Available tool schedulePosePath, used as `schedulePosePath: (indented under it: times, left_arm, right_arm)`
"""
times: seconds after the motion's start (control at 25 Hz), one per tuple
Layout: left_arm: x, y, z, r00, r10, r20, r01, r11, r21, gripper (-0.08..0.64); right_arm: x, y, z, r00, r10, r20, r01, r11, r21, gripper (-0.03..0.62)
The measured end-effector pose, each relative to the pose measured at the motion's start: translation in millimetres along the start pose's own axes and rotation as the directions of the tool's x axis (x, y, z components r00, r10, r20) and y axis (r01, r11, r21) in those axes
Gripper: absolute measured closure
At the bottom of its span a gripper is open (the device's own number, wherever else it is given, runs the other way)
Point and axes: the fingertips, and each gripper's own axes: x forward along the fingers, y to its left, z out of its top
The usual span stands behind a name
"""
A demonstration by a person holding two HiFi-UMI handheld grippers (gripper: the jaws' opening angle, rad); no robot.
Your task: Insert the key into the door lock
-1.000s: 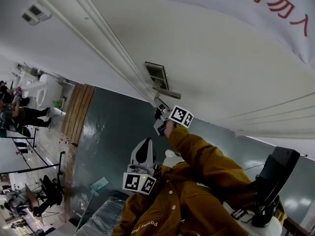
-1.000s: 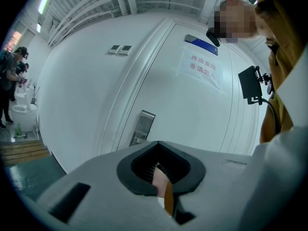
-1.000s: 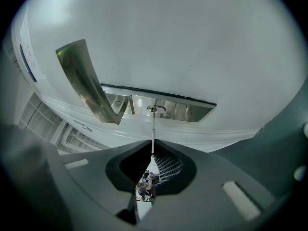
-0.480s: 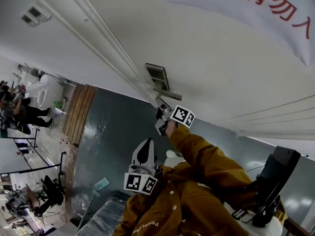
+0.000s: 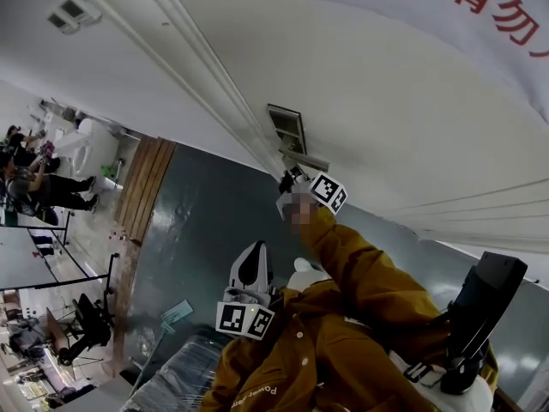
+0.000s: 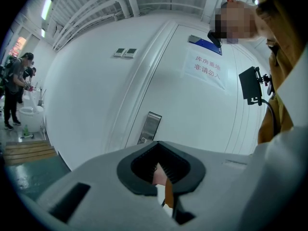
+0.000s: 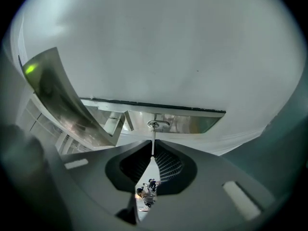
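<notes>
The door (image 5: 386,101) is white, its lock plate (image 5: 287,130) and the key (image 7: 153,146) silver. The sleeve (image 5: 360,273) is mustard brown, the floor (image 5: 197,221) dark green, the sign (image 5: 467,3) has red letters.

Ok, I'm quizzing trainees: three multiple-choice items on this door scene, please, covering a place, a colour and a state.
1. Where is the right gripper? A at the lock plate; B down by the floor; C at the wall switches.
2. The sign's lettering is: A green; B red; C black.
3. The right gripper's jaws hold: A nothing; B a cloth; C a key.

A: in the head view it reaches up to the plate.
B: the characters are red on white.
C: the key's blade runs from the jaws, which have just eased open slightly, to the keyhole.
</notes>
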Motion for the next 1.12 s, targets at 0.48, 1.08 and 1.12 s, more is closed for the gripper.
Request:
schedulePosePath:
  times: [0.48,1.08,1.12]
  left_arm:
    - [-6.7,-4.6,2.4,1.0,-0.008,0.014,0.008,1.0,0.004,0.563]
    - [1.3,-12.4,-3.3,0.997,-0.071,0.033,0.073,0.997,-0.037,0.563]
    - [2.3,-12.8,-3.4,0.997,-0.075,0.035,0.077,0.996,-0.039,0.563]
  right_arm:
    - [-1.4,10.0,-6.9,0.999,0.027,-0.024,-0.029,0.998,-0.053,0.469]
    - [-66.7,77.2,-50.9,0.975,0.041,-0.219,-0.102,0.957,-0.273,0.586]
    - [-74.7,84.6,-52.1,0.968,0.046,-0.247,-0.123,0.945,-0.304,0.586]
